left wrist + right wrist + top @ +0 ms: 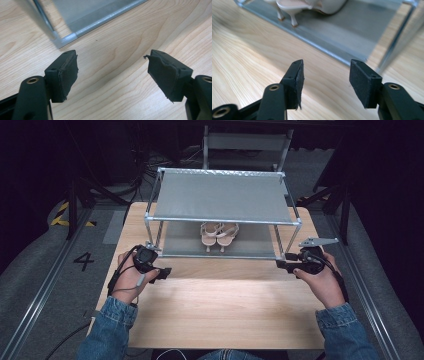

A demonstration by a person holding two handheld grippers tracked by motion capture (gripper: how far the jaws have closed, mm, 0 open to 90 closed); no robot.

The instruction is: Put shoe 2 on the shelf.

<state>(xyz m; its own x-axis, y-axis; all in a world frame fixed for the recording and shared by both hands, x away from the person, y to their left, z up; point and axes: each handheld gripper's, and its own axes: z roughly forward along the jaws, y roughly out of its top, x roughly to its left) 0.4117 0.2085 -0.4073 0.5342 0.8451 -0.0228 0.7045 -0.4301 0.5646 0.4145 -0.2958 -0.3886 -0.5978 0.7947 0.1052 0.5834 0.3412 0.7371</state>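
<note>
The sandals sit mid-shelf on the rack, heels toward the table's near edge; right gripper and left gripper flank them, about equally near, jaws apart, empty

Two sandals, one rack, one table, two claws.

In the high view, the metal-framed shoe rack's grey fabric top shelf hides the front parts of the pair of pale pink heeled sandals on the lower shelf, so only their heel ends show. In the right gripper view the sandals are cut off by the top edge and blurred. In the left gripper view the rack's grey metal corner post is blurred and cut off at the top edge, and the bench's near edge runs behind the person's blue denim sleeves.
</note>
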